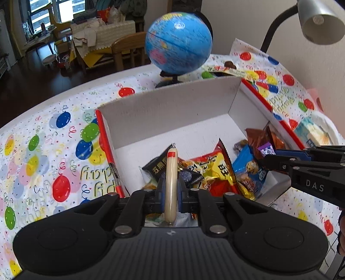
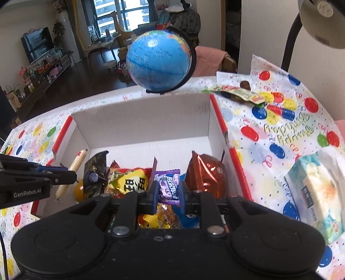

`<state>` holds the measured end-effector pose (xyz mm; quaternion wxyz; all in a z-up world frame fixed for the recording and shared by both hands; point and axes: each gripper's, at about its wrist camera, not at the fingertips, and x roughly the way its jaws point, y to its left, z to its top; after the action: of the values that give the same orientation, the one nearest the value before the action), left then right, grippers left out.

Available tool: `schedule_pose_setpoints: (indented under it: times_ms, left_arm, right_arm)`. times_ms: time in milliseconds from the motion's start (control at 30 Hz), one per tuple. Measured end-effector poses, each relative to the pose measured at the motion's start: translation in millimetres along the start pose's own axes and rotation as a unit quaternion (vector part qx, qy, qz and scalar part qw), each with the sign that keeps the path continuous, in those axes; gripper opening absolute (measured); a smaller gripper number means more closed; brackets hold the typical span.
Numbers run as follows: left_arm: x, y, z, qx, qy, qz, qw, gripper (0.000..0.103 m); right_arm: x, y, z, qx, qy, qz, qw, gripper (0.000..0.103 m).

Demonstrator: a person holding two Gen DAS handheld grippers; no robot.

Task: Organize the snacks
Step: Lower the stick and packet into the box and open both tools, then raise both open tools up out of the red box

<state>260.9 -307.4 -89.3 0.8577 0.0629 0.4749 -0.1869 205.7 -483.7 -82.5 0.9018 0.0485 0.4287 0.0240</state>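
Observation:
My left gripper is shut on a pale sausage stick with a red band, held over the near left part of the white cardboard box. From the right wrist view the same sausage stick shows at the left, clamped in the left gripper. My right gripper is shut on a small purple snack packet above the box. Several snack bags lie inside: a red-yellow bag, a brown foil bag, a black bag and a blue cookie bag.
A blue globe stands behind the box on the balloon-print tablecloth. A snack wrapper lies at the back right. A tissue pack sits right of the box. A desk lamp hangs over the right side.

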Motion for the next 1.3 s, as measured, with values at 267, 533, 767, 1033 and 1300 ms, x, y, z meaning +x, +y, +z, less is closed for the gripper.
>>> schedule_pose_setpoints:
  times_ms: [267,533,767,1033,1300]
  left_arm:
    - [7,-4,-6,0.007,0.012,-0.001,0.9999,0.01]
    - [-2,-5,-12,0.008,0.009,-0.007,0.9999,0.027]
    - [-30,-5,-19,0.007,-0.017,-0.018,0.9997,0.055]
    - [-70,6,-34,-0.008,-0.051,-0.029,0.9982,0.074]
    - [-113,21,-49,-0.025,-0.095,-0.01,0.9951,0.08]
  right_arm:
    - [3,2,-6,-0.001,0.011,0.004,1.0,0.022]
    - [-6,2,-10,0.005,0.008,0.01,1.0,0.026]
    - [-35,10,-15,0.006,-0.018,0.011,1.0,0.038]
    - [-73,23,-22,0.015,-0.054,0.01,0.998,0.068]
    - [-107,43,-27,0.008,-0.092,0.02,0.996,0.09]
